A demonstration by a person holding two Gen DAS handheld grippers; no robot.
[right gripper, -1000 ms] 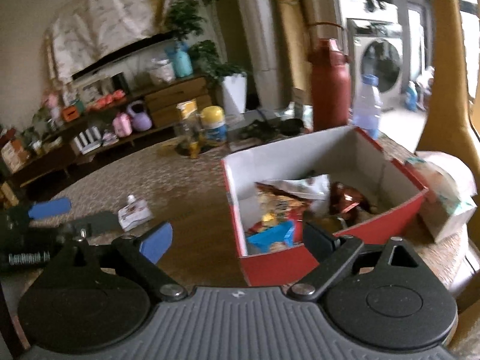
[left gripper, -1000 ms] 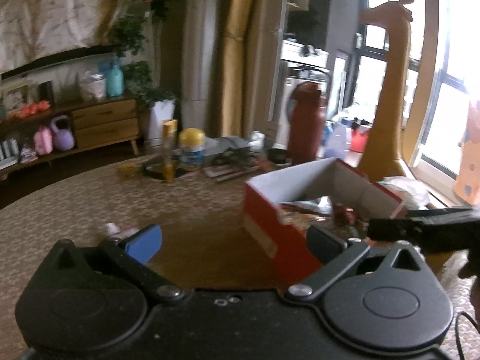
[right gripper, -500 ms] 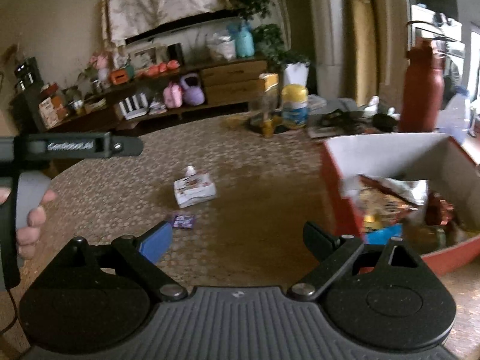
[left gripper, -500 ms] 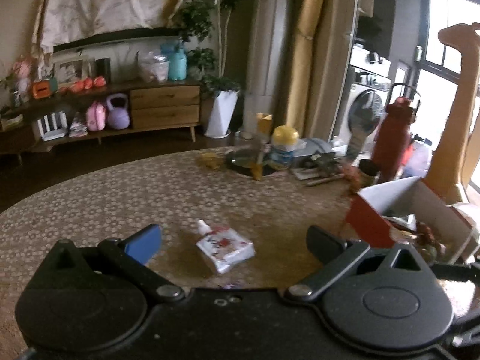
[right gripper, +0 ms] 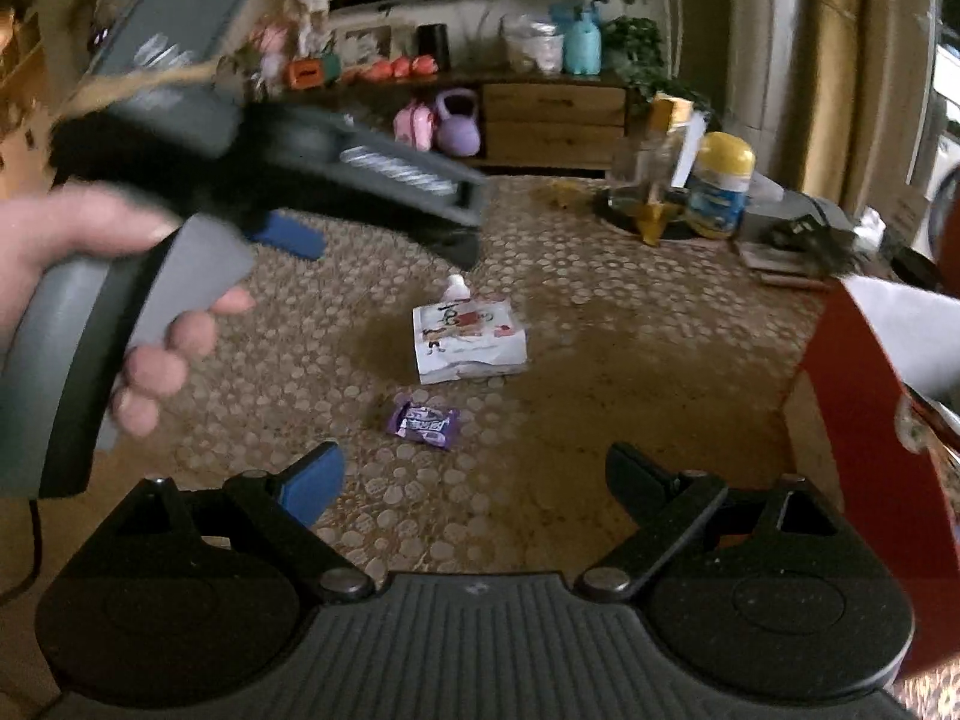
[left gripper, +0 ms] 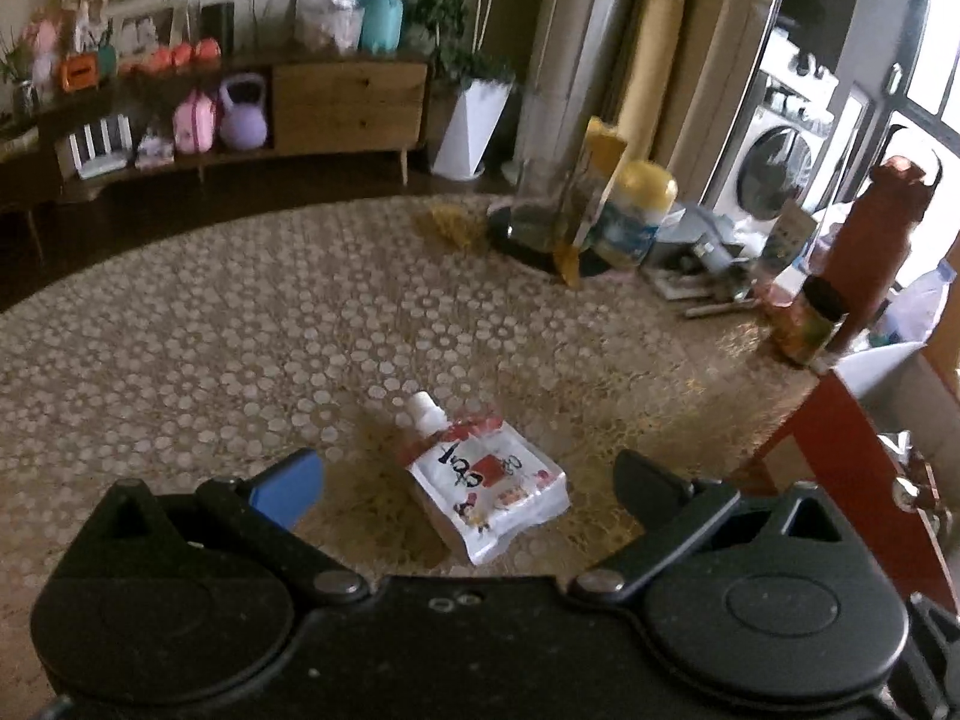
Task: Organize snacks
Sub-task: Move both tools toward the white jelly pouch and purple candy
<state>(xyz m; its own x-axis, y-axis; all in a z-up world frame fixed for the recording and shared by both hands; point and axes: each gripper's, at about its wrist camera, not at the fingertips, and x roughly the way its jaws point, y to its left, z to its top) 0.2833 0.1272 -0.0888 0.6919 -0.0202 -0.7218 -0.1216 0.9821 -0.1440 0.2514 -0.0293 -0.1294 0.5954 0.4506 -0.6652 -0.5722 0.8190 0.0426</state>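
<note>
Left gripper [left gripper: 468,477]: jaws spread wide, empty, hovering low over the counter [left gripper: 240,330] with the white spouted pouch [left gripper: 486,480] lying flat right between its fingers. From the right wrist view the person's hand [right gripper: 90,276] holds that gripper's handle, angled down toward the pouch.

My read: step in hand is picking up the pouch. It's flat and floppy, cap pointing away, body skewed to the finger line. I'd rotate the wrist so the fingers straddle the short width, come down till the tips touch the cloth, then close on the fuller middle, not the thin sealed edge, which would likely slip.

Small purple candy wrapper [right gripper: 423,420] sits just in front of the pouch, apart from it; looks like the next pick.

Right gripper [right gripper: 474,474]: also wide open, empty, hanging back above the counter.

Far right: red box [right gripper: 864,420] with snacks already inside, probable drop target.
</note>
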